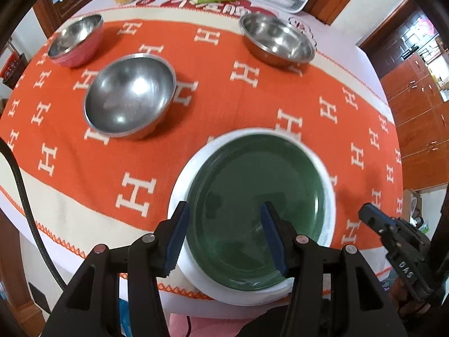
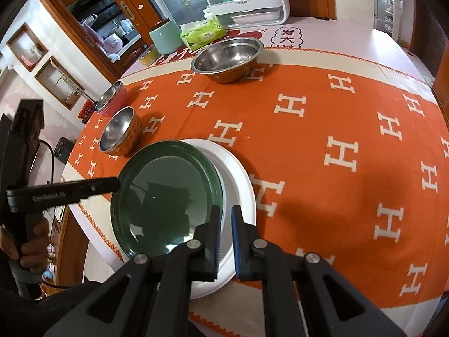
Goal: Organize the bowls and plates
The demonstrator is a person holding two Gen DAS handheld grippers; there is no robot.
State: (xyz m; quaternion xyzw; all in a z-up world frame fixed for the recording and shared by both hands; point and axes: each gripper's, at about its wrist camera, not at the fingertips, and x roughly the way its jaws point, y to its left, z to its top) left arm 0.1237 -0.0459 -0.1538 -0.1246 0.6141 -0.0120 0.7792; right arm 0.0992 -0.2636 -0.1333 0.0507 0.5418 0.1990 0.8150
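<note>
The green plate [image 1: 252,205] is showing a glossy glazed surface, mirroring dark shapes, over a smooth white plate [image 1: 193,275]. 3 metal bowls [image 1: 129,95] are gleaming with polished, reflective insides. The orange tablecloth [image 1: 224,101] is looking like matt woven cloth. The gripper fingers [image 1: 176,241] are looking like matt black plastic with ribbed blue pads.

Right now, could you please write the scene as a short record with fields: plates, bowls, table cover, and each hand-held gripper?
plates: green plate stacked on white plate, near table edge
bowls: three, all apart; steel bowl, pink-sided bowl, wide steel bowl farther back
table cover: orange cloth with white H marks
left hand-held gripper: open, above the green plate, holding nothing
right hand-held gripper: shut, empty, over the white plate's rim
</note>
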